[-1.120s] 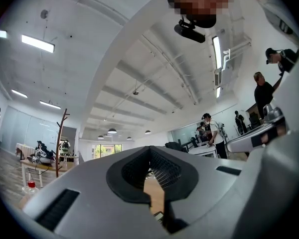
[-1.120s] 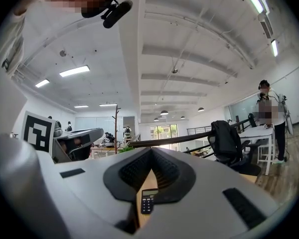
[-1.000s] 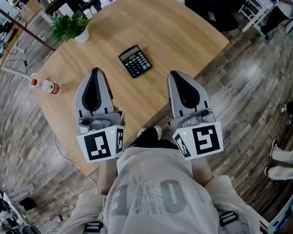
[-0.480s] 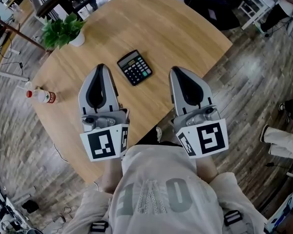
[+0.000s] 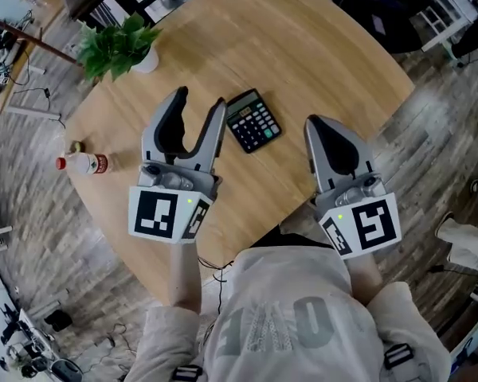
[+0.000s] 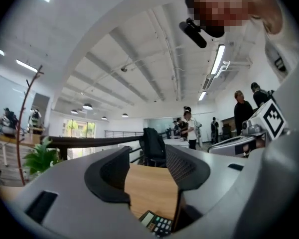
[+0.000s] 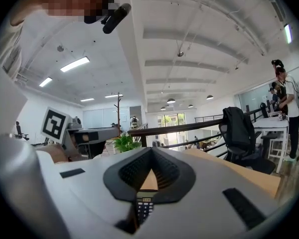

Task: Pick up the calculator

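A black calculator (image 5: pixel 253 121) lies flat on the round wooden table (image 5: pixel 303 46), between my two grippers. My left gripper (image 5: pixel 199 100) hovers just left of it; its jaws are opening and stand well apart, with only bare tabletop between them. In the left gripper view the calculator (image 6: pixel 157 224) shows low at the bottom edge, below the left gripper (image 6: pixel 147 153). My right gripper (image 5: pixel 319 124) sits to the calculator's right with its jaws together and empty. In the right gripper view the right gripper (image 7: pixel 150 151) is shut at the tips, and the calculator (image 7: pixel 144 208) shows through the slit beneath them.
A potted green plant (image 5: pixel 115 46) stands at the table's far left. A small bottle with a red cap (image 5: pixel 84 164) lies near the left edge. An office chair (image 7: pixel 239 133) and people stand beyond the table, over a wood-plank floor (image 5: pixel 430 126).
Both grippers have moved forward over the table toward the calculator. The left gripper's jaws, shut in the earlier frames, now stand apart. The right gripper's jaws stay together.
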`<move>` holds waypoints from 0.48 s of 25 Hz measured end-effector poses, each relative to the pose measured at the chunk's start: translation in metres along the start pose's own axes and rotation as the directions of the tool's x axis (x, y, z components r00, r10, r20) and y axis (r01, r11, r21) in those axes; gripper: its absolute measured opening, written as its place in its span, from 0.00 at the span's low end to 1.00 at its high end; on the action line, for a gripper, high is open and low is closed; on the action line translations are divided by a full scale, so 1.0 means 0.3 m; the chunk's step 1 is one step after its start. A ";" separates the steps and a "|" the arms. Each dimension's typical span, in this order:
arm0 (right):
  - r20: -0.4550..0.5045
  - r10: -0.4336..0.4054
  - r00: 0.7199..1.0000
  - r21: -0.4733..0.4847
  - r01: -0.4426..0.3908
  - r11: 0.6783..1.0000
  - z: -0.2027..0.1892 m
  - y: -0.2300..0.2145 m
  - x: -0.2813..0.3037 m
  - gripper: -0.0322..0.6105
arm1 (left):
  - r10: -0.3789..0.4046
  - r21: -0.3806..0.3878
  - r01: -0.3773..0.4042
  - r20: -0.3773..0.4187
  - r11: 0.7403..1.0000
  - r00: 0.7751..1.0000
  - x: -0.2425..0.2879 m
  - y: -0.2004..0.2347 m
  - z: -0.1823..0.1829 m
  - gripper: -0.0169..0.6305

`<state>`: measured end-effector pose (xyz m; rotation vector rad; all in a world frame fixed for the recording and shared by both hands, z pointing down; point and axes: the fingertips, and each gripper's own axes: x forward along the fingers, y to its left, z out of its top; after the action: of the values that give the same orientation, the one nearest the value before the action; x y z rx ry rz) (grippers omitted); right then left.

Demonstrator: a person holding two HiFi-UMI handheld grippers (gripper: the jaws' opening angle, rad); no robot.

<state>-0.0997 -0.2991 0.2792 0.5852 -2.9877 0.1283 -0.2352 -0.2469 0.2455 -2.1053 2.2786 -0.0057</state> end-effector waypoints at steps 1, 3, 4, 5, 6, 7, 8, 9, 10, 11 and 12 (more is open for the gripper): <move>-0.013 0.007 1.000 0.009 -0.006 1.000 -0.015 -0.001 0.015 0.08 | -0.047 -0.012 0.046 -0.043 0.999 0.998 0.030 0.020 -0.028 0.37; -0.035 0.021 0.999 0.026 -0.020 0.999 -0.046 -0.007 0.039 0.08 | -0.139 -0.021 0.138 -0.148 0.990 0.979 0.098 0.056 -0.100 0.37; -0.045 0.027 0.999 0.033 -0.025 0.999 -0.061 -0.014 0.049 0.08 | -0.187 -0.029 0.185 -0.207 0.982 0.960 0.135 0.072 -0.143 0.37; -0.056 0.032 0.998 0.040 -0.030 0.999 -0.074 -0.021 0.059 0.08 | -0.237 -0.042 0.235 -0.269 0.971 0.933 0.171 0.085 -0.191 0.37; -0.068 0.035 0.997 0.048 -0.032 0.998 -0.088 -0.028 0.068 0.08 | -0.290 -0.062 0.286 -0.335 0.956 0.896 0.204 0.094 -0.245 0.37; -0.080 0.037 0.996 0.057 -0.033 0.998 -0.103 -0.036 0.076 0.08 | -0.343 -0.087 0.337 -0.398 0.937 0.851 0.233 0.098 -0.302 0.37; -0.092 0.038 0.995 0.067 -0.032 0.997 -0.120 -0.043 0.086 0.08 | -0.393 -0.117 0.384 -0.452 0.916 0.801 0.257 0.099 -0.361 0.37; -0.103 0.037 0.994 0.076 -0.029 0.997 -0.139 -0.050 0.097 0.08 | -0.439 -0.151 0.423 -0.496 0.893 0.749 0.276 0.099 -0.420 0.37; -0.113 0.036 0.993 0.085 -0.026 0.996 -0.160 -0.056 0.108 0.08 | -0.481 -0.193 0.454 -0.534 0.870 0.695 0.290 0.096 -0.481 0.37; -0.122 0.033 0.992 0.095 -0.022 0.995 -0.179 -0.061 0.119 0.08 | -0.520 -0.243 0.474 -0.570 0.847 0.637 0.299 0.092 -0.543 0.37; -0.130 0.030 0.991 0.108 -0.016 0.994 -0.198 -0.065 0.128 0.08 | -0.551 -0.295 0.481 -0.603 0.826 0.576 0.304 0.088 -0.607 0.39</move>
<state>-0.1232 -0.3255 0.3436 0.5305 -2.8736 0.3171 -0.2744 -0.3401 0.4241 -3.1467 1.7771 -0.8213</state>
